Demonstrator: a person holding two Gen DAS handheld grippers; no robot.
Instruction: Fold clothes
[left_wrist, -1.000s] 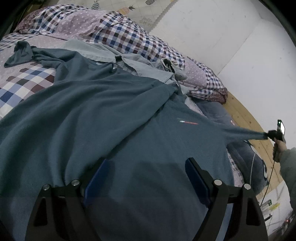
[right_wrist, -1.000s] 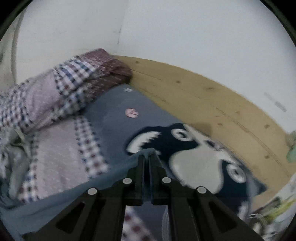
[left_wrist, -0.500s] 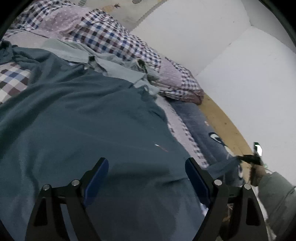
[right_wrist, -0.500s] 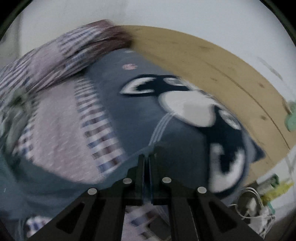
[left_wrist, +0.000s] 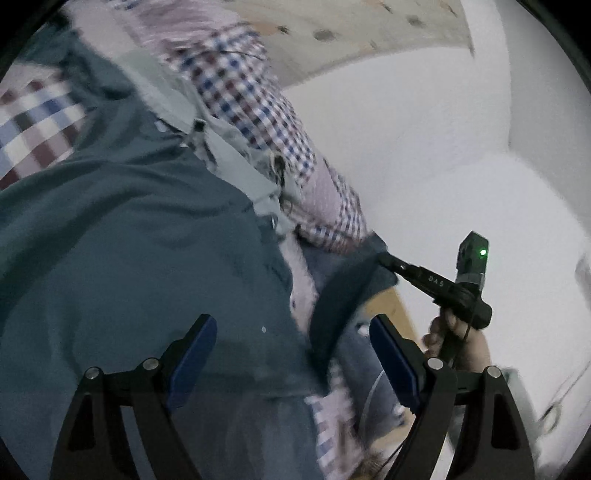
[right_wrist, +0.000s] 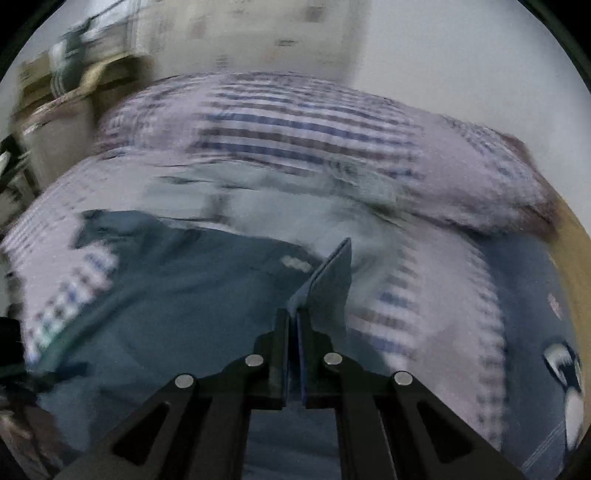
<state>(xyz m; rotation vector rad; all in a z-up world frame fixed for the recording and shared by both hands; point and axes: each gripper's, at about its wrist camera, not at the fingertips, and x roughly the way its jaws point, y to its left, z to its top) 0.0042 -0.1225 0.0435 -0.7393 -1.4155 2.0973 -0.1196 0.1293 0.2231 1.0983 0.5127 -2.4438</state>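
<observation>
A dark teal shirt (left_wrist: 140, 240) lies spread over the checked bed. My left gripper (left_wrist: 291, 354) hovers open above its right part, blue pads wide apart with nothing between them. One sleeve (left_wrist: 340, 295) rises off the bed in an arc up to my right gripper (left_wrist: 384, 260), held in a hand at the right. In the right wrist view my right gripper (right_wrist: 294, 317) is shut on the sleeve end (right_wrist: 328, 280), which sticks up past the fingertips, with the teal shirt (right_wrist: 166, 295) spread below and left.
A pale grey-blue garment (left_wrist: 236, 166) lies bunched beyond the teal shirt, beside a checked pillow (left_wrist: 258, 107). A blue blanket with a cartoon animal face (right_wrist: 565, 369) covers the bed's right side. White walls stand close on the right, and furniture (right_wrist: 74, 85) at the far left.
My right gripper has swung around with the sleeve, lifting it and carrying it back over the shirt body. The left gripper has turned right and stayed open.
</observation>
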